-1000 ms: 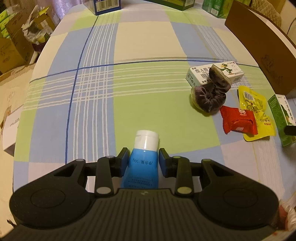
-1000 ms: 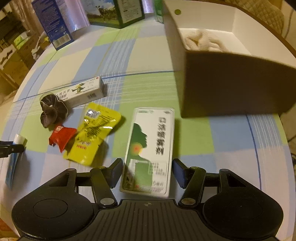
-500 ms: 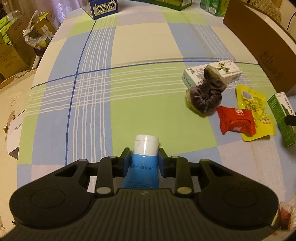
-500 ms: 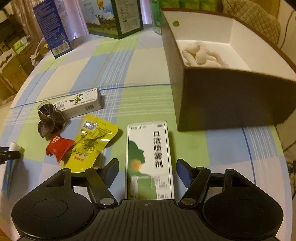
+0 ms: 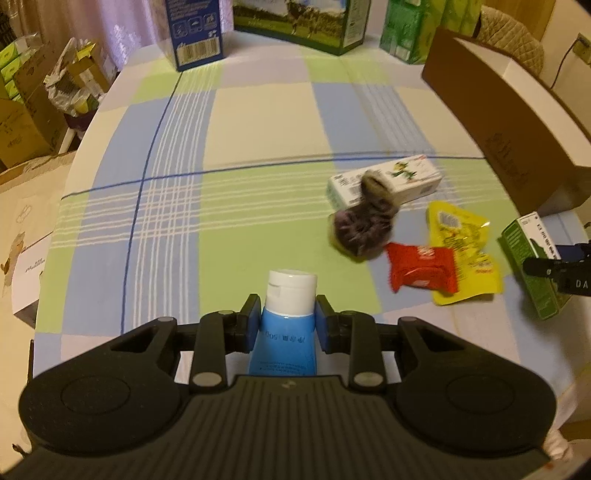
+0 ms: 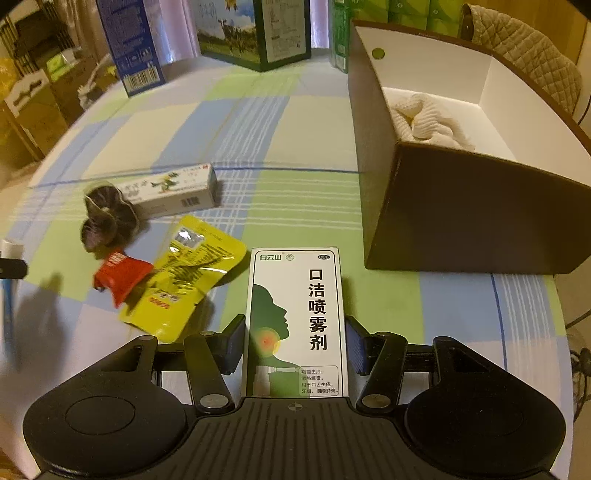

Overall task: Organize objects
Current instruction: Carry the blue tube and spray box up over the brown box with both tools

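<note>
My left gripper (image 5: 288, 319) is shut on a blue tube (image 5: 283, 341) with a white cap, held over the near edge of the checked tablecloth (image 5: 258, 122). My right gripper (image 6: 295, 343) is shut on a green and white spray box (image 6: 295, 317). That box (image 5: 532, 273) also shows at the far right of the left wrist view. A brown box with a white inside (image 6: 461, 221) stands just right of it, with a white cloth (image 6: 428, 122) in it. Between the grippers lie a dark scrunchie (image 6: 107, 221), a white ointment box (image 6: 173, 188), a yellow pouch (image 6: 184, 277) and a red packet (image 6: 122, 273).
A blue carton (image 5: 195, 29), a milk carton (image 5: 303, 18) and green cartons (image 5: 406, 29) stand along the table's far edge. Cardboard boxes (image 5: 26, 110) sit on the floor beyond the left edge. A quilted chair back (image 6: 524, 48) is behind the brown box.
The left fingers have shut on the blue tube and raised it. The right fingers have shut on the spray box. Both views have tilted up, showing more of the far table.
</note>
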The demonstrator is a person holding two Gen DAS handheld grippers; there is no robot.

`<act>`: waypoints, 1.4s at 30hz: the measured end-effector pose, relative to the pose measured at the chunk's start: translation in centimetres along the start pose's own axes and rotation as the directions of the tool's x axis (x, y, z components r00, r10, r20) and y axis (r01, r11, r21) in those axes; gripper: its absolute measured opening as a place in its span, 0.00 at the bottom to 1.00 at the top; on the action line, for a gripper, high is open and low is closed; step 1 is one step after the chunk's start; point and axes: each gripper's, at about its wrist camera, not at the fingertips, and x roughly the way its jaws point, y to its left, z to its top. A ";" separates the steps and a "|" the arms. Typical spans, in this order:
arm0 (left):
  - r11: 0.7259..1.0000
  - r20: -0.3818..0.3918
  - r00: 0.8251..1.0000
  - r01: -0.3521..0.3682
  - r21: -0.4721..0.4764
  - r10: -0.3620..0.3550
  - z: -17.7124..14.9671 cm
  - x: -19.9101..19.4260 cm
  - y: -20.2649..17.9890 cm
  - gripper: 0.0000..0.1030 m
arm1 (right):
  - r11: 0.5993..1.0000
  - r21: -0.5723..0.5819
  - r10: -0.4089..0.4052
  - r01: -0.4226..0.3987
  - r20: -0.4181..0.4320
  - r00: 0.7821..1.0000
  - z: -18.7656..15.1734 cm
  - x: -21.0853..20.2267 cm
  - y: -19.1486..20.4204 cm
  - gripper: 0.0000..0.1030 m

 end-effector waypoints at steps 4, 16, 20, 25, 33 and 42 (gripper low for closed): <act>1.000 0.025 1.000 0.017 0.015 -0.017 0.7 -0.8 -1.3 0.26 | 1.000 0.006 0.027 -0.027 0.026 0.999 0.1 -1.8 -0.3 0.50; 0.996 0.111 0.991 0.067 0.064 -0.074 2.8 -3.2 -5.1 0.25 | 0.996 0.028 0.077 -0.080 0.098 0.992 0.5 -5.5 -1.4 0.50; 0.994 0.132 0.987 0.078 0.080 -0.088 3.4 -4.0 -6.3 0.25 | 0.995 0.028 0.087 -0.092 0.122 0.989 0.8 -6.5 -1.9 0.50; 0.990 0.157 0.982 0.093 0.106 -0.109 4.3 -4.8 -8.0 0.25 | 0.994 0.027 0.099 -0.104 0.156 0.983 1.2 -7.9 -2.8 0.50; 0.981 0.189 0.972 0.113 0.155 -0.142 5.7 -5.8 -11.1 0.25 | 0.993 0.029 0.102 -0.110 0.203 0.974 1.8 -9.9 -4.4 0.50; 0.967 0.221 0.957 0.143 0.210 -0.190 7.5 -6.5 -15.0 0.25 | 0.993 0.036 0.099 -0.111 0.245 0.964 2.4 -11.8 -6.8 0.50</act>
